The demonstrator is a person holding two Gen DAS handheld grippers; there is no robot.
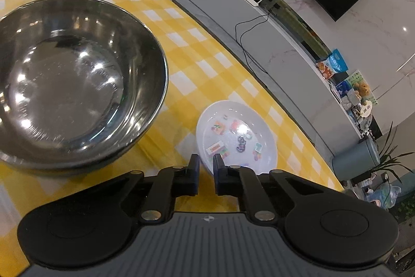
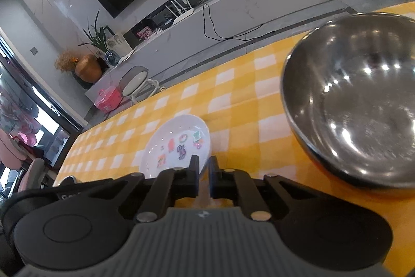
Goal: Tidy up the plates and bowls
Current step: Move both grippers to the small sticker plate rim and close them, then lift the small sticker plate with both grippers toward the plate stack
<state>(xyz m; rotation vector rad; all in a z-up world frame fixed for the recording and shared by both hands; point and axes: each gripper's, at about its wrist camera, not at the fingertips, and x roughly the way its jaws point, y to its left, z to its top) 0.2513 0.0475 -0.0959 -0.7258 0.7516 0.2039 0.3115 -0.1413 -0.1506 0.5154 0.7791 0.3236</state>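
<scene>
**Both jaws pinch opposite rims of the picture plate**

The left gripper [image 1: 206, 160] has its jaws nearly closed on the near rim of the small white plate [image 1: 241, 121] printed with colourful pictures; the rim sits between the fingertips. The right gripper [image 2: 203, 162] likewise has its jaws drawn almost together on the plate's [image 2: 166, 142] edge. The plate rests on the yellow checked surface [image 1: 197, 51]. A large stainless steel bowl [image 1: 72, 79] stands beside it, left of the left jaws, right of the right jaws [image 2: 358, 100].
</scene>
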